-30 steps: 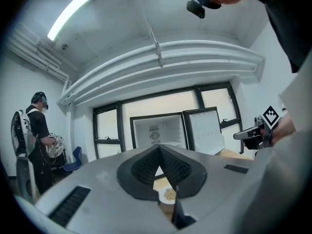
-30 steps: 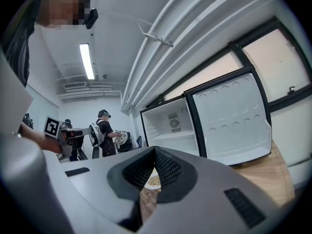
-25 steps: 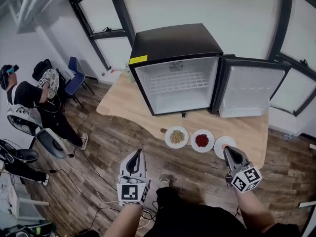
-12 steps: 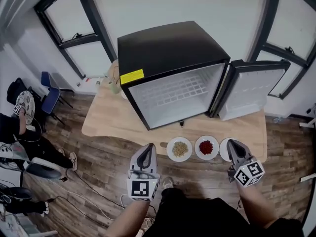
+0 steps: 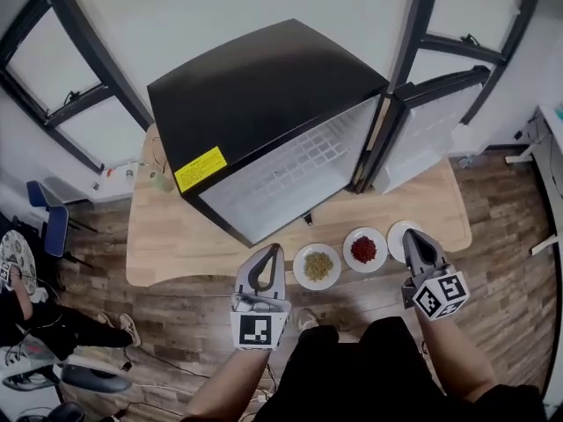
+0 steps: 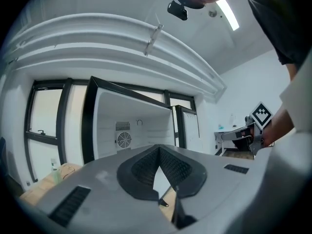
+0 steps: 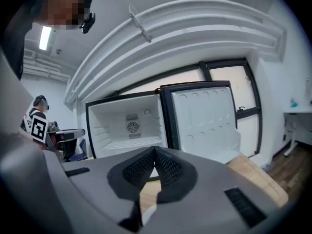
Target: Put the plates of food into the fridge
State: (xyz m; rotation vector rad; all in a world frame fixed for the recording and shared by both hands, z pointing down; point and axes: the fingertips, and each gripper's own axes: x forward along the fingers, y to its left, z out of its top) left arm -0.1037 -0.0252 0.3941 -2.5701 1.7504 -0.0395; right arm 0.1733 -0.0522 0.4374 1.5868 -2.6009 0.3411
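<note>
Right fingers: the right gripper (image 5: 410,235) is clenched, its pads meeting tip to tip with nothing between them.
Left fingers: the left gripper (image 5: 274,250) is also clenched on nothing; a narrow slot shows behind the joined tips.
Right gripper position: the tip is over the near rim of the right plate (image 5: 395,238); whether it touches cannot be told.
Left gripper position: the tip is at the near edge of the table (image 5: 176,236), just left of the left plate (image 5: 318,265).
Marker cubes: two marker cubes (image 5: 439,295), one per gripper, each with square black-and-white markers.
Plates: three white plates in a row on the table, just in front of the fridge (image 5: 255,95); none is inside it.
Plate contents: the left plate holds tan grains. The middle plate (image 5: 363,250) holds red pieces. The right plate is partly covered by the right gripper, so its contents are not discernible.
Fridge: one, black outside and white inside, standing on the table; its door (image 5: 427,121) is swung open.
Fridge interior: one wire shelf (image 5: 303,161); one round fan grille (image 7: 132,127) on the back wall.
Labels: one yellow label (image 5: 201,168) on the fridge top near the front edge; the print is too small to read.
Cut off: a person (image 5: 22,315) at the left frame edge, only partly in view.
</note>
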